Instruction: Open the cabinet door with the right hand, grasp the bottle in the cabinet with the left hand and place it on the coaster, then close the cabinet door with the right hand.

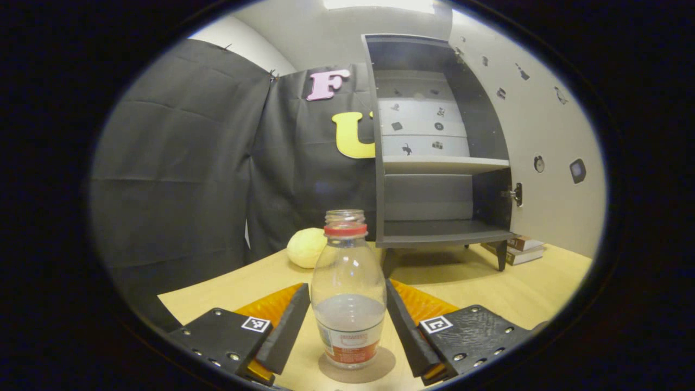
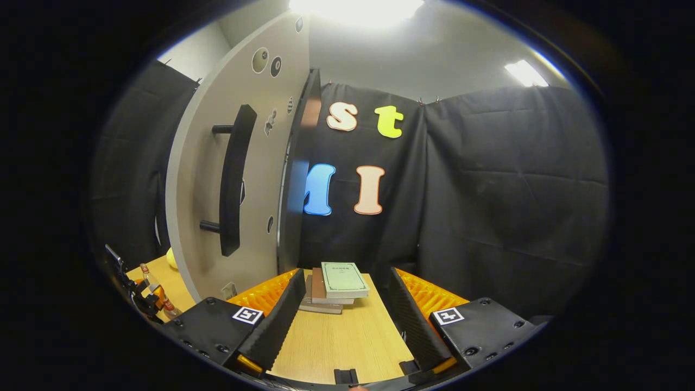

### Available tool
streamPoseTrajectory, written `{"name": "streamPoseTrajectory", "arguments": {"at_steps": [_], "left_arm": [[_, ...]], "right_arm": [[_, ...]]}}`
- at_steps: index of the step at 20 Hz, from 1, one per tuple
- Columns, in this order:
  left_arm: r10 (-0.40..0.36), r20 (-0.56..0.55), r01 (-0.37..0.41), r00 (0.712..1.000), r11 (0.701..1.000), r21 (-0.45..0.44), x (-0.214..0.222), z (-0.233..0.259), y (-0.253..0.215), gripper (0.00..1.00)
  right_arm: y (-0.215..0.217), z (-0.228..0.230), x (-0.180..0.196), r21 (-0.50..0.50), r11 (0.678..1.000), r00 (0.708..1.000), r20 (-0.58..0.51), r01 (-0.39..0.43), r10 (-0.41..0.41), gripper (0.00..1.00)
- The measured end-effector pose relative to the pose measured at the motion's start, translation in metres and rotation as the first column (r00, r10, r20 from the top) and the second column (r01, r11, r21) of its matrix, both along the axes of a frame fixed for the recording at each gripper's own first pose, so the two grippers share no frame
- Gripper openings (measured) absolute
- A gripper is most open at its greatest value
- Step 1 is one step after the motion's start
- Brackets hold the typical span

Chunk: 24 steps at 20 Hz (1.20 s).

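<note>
A clear bottle (image 1: 349, 293) with a red neck ring, no cap and a little water stands upright on a round brown coaster (image 1: 383, 370) on the wooden table. My left gripper (image 1: 347, 285) is open, one finger on each side of the bottle with a thin gap. The dark cabinet (image 1: 434, 163) behind stands open with bare shelves, its pale door (image 1: 543, 125) swung to the right. In the right gripper view, my right gripper (image 2: 345, 277) is open and holds nothing. It hovers over the table, right of the door's outer face (image 2: 255, 163) and its dark bar handle (image 2: 232, 179).
A pale yellow round lump (image 1: 305, 247) lies left of the cabinet. A stack of books (image 2: 336, 282) sits on the table (image 2: 347, 336) ahead of the right gripper, near the cabinet's leg (image 1: 502, 260). Black cloth walls close the booth.
</note>
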State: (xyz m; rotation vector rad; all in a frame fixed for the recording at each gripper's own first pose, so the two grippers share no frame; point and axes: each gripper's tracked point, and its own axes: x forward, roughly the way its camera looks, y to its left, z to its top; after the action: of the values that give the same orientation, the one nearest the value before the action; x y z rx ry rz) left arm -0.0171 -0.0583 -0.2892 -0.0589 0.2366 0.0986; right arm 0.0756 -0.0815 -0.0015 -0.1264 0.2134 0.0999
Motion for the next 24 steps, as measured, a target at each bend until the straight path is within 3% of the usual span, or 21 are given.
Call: {"name": "streamPoseTrajectory", "arguments": {"at_steps": [5,10,18,24], "left_arm": [[-0.031,0.038,0.030,0.999,0.999,0.033,-0.003,0.033,-0.010,0.82],[-0.006,0.082,0.001,0.997,0.998,0.062,0.000,0.082,0.001,0.82],[0.005,0.144,-0.019,0.990,0.996,0.090,-0.021,0.196,0.013,0.84],[-0.039,0.161,0.034,0.986,0.999,0.036,-0.042,0.262,0.010,0.82]], "right_arm": [[-0.001,0.001,-0.002,0.013,1.000,1.000,0.006,0.002,-0.002,0.98],[-0.007,0.009,-0.003,0.040,0.999,1.000,0.025,0.011,-0.012,0.98],[-0.015,0.043,0.015,0.181,0.983,0.999,0.047,0.017,-0.026,0.97],[0.001,0.070,0.025,0.199,0.980,0.998,0.067,-0.021,0.007,0.96]]}}
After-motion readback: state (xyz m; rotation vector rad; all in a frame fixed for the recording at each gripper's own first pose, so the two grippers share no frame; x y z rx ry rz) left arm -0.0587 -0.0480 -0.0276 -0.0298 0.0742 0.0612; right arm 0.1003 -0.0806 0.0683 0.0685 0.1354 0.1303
